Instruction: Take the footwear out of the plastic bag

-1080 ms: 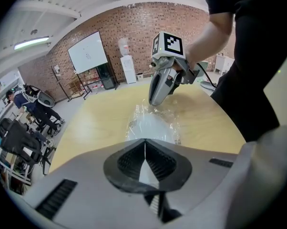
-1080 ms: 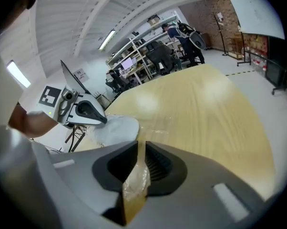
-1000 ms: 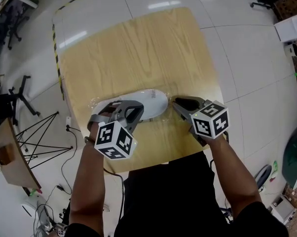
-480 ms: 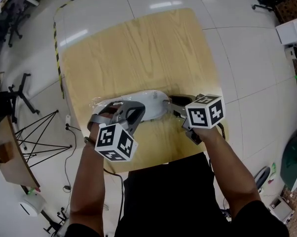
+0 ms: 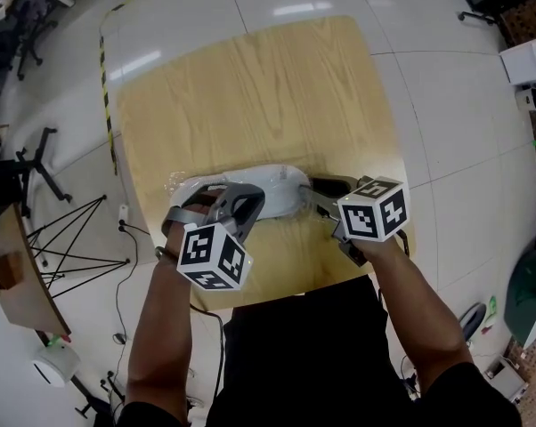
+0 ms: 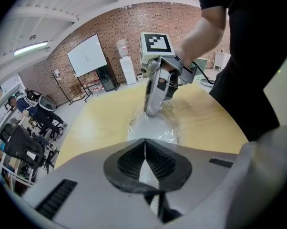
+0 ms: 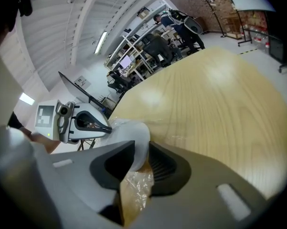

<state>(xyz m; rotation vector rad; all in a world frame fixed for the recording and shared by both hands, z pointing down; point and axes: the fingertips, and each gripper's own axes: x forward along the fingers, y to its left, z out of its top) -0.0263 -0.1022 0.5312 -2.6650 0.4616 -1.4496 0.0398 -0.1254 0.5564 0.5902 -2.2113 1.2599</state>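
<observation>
Left gripper (image 6: 144,144) pinches plastic bag (image 5: 184,186) at 9 o'clock; right gripper (image 7: 140,150), jaws just closing, grips white shoe (image 5: 275,183) at 3 o'clock.

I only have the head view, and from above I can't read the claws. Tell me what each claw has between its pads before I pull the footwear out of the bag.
Observer: In the left gripper view the left claw is shut. Its pads seem to pinch a fold of the clear plastic bag.
Operator: Now report the right one.
Observer: In the right gripper view the right claw has just been closing. The rounded end of the white moulded shoe sits between its pads, which look to press it on both sides.
</observation>
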